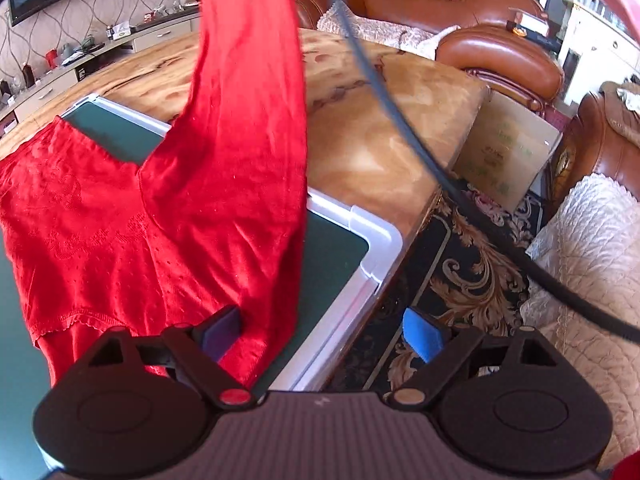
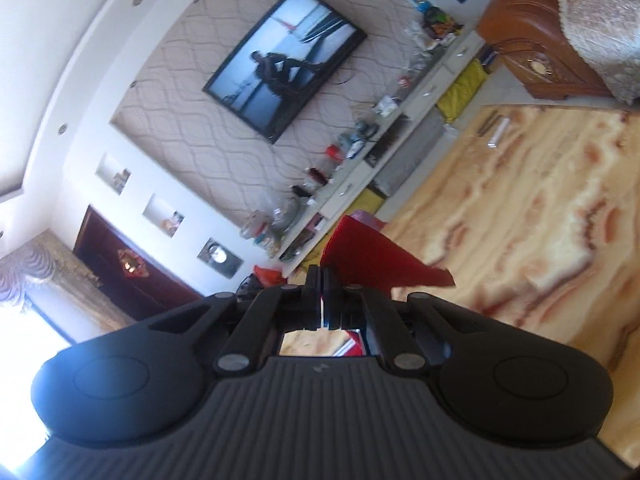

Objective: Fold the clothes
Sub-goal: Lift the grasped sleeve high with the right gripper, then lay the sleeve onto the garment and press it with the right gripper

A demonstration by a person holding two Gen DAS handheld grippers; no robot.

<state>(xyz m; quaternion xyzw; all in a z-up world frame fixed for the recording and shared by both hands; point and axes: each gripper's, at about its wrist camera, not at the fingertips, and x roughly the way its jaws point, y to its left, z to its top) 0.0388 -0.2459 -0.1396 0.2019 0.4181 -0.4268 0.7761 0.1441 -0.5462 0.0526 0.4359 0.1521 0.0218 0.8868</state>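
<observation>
A red patterned garment [image 1: 92, 232] lies on a green board with a white frame [image 1: 376, 240] on the marble table. One long part of the garment [image 1: 248, 80] is lifted steeply up and out of the top of the left wrist view. My left gripper [image 1: 320, 332] stands open just above the board's near corner, and the hanging cloth's lower edge drapes between its blue pads [image 1: 422, 334] without being pinched. My right gripper [image 2: 322, 280] is shut on a corner of the red garment [image 2: 372, 256], held high and looking across the room.
The marble table [image 1: 372, 140] ends at the right, above a dark patterned rug [image 1: 460, 280]. Brown leather sofas [image 1: 500, 56] with white throws stand beyond. A black cable [image 1: 400, 120] hangs across the left wrist view. A wall TV [image 2: 284, 60] and a cluttered cabinet [image 2: 400, 120] face the right gripper.
</observation>
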